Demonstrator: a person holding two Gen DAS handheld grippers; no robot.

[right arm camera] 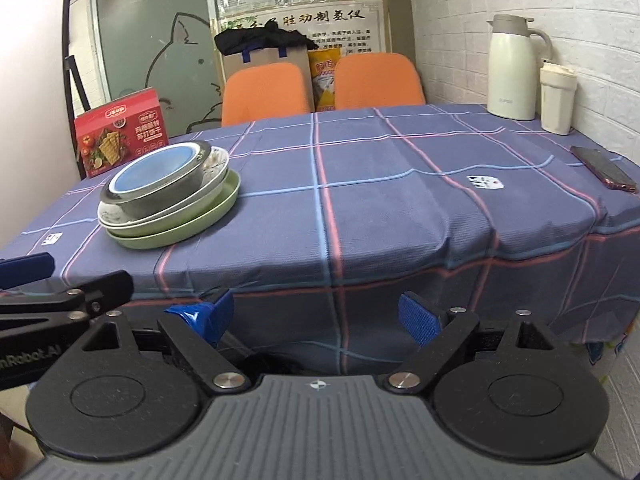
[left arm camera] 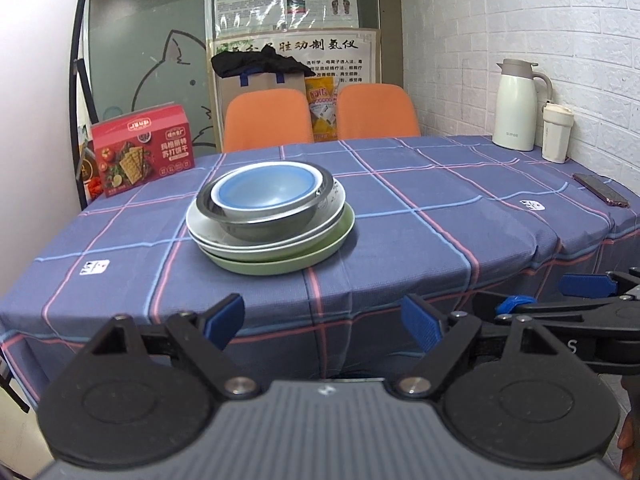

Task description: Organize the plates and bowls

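Note:
A stack of dishes stands on the checked tablecloth: a blue bowl (left arm camera: 262, 188) inside a steel bowl (left arm camera: 272, 222), on a white plate (left arm camera: 208, 236), on a green plate (left arm camera: 280, 266). The stack also shows in the right wrist view, blue bowl (right arm camera: 154, 172) on top, green plate (right arm camera: 176, 232) at the bottom. My left gripper (left arm camera: 322, 322) is open and empty, held off the table's near edge, short of the stack. My right gripper (right arm camera: 316, 316) is open and empty, off the near edge, to the right of the stack.
A red cracker box (left arm camera: 142, 148) stands at the table's back left. A white thermos (left arm camera: 516, 106) and a cup (left arm camera: 556, 134) stand at the back right by the wall. A phone (left arm camera: 600, 190) lies near the right edge. Two orange chairs (left arm camera: 268, 120) stand behind the table.

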